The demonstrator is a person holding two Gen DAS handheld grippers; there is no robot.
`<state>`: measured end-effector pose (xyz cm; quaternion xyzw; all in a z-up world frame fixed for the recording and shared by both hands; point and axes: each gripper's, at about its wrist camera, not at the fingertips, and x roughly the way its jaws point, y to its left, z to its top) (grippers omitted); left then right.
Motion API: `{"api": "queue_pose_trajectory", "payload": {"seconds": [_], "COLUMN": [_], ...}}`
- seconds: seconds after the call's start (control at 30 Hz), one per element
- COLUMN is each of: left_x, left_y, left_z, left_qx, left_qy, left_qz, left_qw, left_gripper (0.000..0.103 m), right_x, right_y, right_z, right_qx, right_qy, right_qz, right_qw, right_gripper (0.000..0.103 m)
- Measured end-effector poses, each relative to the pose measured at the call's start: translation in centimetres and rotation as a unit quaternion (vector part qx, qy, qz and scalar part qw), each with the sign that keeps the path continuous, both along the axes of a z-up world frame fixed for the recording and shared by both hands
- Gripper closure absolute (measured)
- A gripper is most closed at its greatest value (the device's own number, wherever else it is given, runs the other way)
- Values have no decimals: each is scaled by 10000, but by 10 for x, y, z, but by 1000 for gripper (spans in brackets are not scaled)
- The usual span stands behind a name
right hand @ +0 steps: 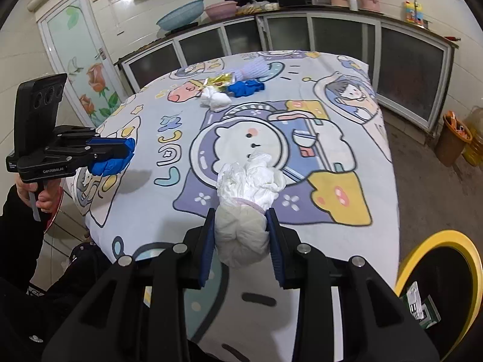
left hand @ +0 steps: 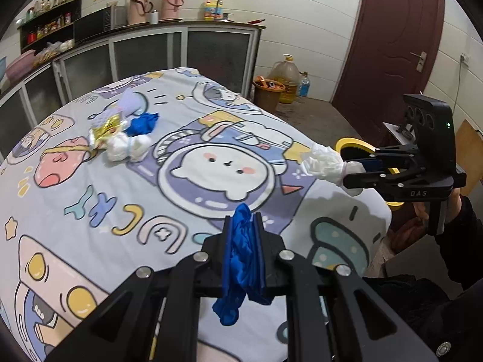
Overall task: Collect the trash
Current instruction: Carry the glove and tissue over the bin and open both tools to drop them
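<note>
My left gripper (left hand: 244, 223) is shut on a crumpled blue glove (left hand: 240, 259) and holds it above the near part of the cartoon-print tablecloth (left hand: 90, 199). It also shows in the right wrist view (right hand: 128, 150), at the table's left edge. My right gripper (right hand: 240, 217) is shut on a crumpled white glove (right hand: 247, 199); in the left wrist view it (left hand: 347, 169) holds the white glove (left hand: 324, 161) over the table's right edge, by the yellow-rimmed bin (left hand: 351, 143). Far on the table lie another blue glove (left hand: 143, 123), a white wad (left hand: 126, 147), a yellow wrapper (left hand: 105, 128) and pale foam netting (left hand: 129, 104).
The yellow-rimmed bin (right hand: 471, 271) stands beside the table's right edge with packaging inside. Grey cabinets (right hand: 332, 33) line the far wall. An orange basket (left hand: 267, 89) and an oil jug (left hand: 285, 75) stand by a maroon door (left hand: 392, 39).
</note>
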<state>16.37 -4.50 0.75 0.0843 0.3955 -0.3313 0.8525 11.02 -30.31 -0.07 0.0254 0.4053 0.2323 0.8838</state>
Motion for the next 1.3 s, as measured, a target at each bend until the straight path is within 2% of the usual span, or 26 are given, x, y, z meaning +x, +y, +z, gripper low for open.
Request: {"api": "queue_pose_trajectory", "payload": {"seconds": [0.3, 0.53, 0.7, 0.97, 1.13, 1.3], "left_x": [-1, 2, 5, -2, -6, -8], "left_y": [-49, -111, -163, -250, -293, -322], "left_z": [5, 11, 17, 22, 19, 13], "left_qx": [25, 23, -14, -29, -45, -83], "left_qy": [-12, -46, -47, -57, 32, 120], "left_qz": [-417, -989, -1445, -2233, -2512, -2594], "left_qw": [9991, 9951, 9895, 9747, 9679, 9657], "left_gripper": [91, 91, 91, 91, 91, 91], "right_x": [-18, -34, -54, -89, -104, -115], "right_y": [-52, -99, -152, -223, -251, -268], "right_z": [2, 5, 7, 0, -11, -22], "right_qx": [140, 194, 188, 212, 251, 322], "right_qy": [-73, -139, -200, -158, -50, 69], "right_qz": [-603, -1188, -1929, -2896, -3294, -3489], "right_qw": [9981, 9926, 9808, 9568, 9438, 9366], "right_gripper": [72, 72, 72, 72, 72, 72]}}
